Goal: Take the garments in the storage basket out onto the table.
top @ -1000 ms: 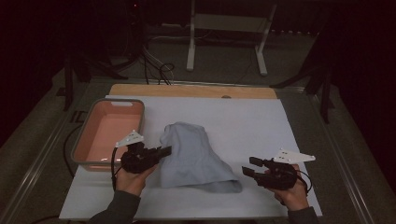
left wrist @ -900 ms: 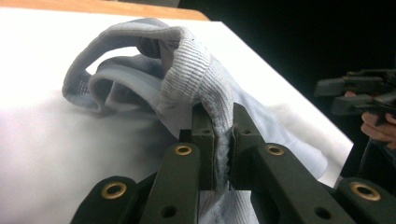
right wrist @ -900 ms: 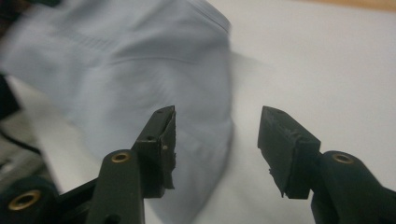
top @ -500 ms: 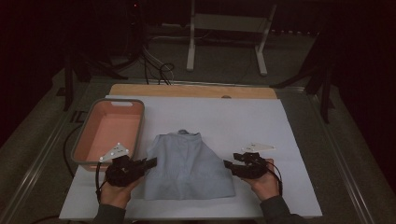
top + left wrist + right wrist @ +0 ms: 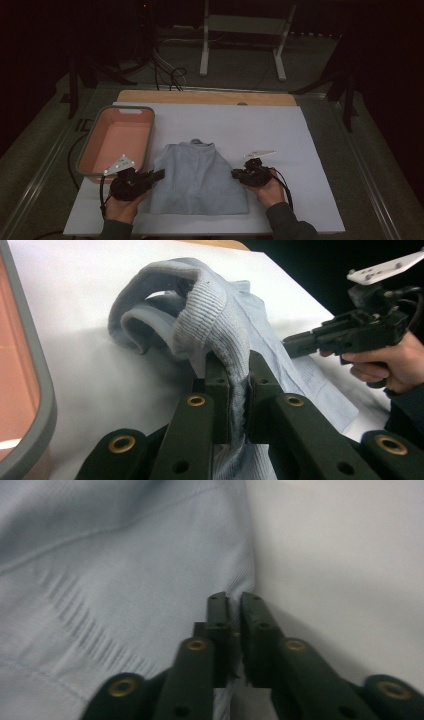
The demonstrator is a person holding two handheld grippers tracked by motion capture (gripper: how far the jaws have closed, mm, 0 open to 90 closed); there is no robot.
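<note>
A light blue knit garment (image 5: 197, 180) lies spread flat on the white sheet (image 5: 280, 135), collar towards the far side. My left gripper (image 5: 159, 174) is at its left edge, shut on a ribbed fold of the garment (image 5: 210, 305), which bulges up out of the jaws (image 5: 239, 370). My right gripper (image 5: 235, 174) is at the garment's right edge; its jaws have just been closing. In the right gripper view they (image 5: 234, 600) stand shut on the puckered edge of the fabric (image 5: 125, 555). In the left gripper view the right gripper (image 5: 300, 342) points at the cloth.
A grey-rimmed tub (image 5: 145, 135) with a salmon inside stands left of the garment, close to my left hand; its rim (image 5: 30, 365) is beside the left jaws. A wooden board (image 5: 200, 96) runs along the far edge. Bare sheet stretches right of the garment.
The garment, bunched and lifted a second ago, now lies flat and squared. Both hands came down towards the near edge. The right gripper moved in to the garment's right edge and closed.
</note>
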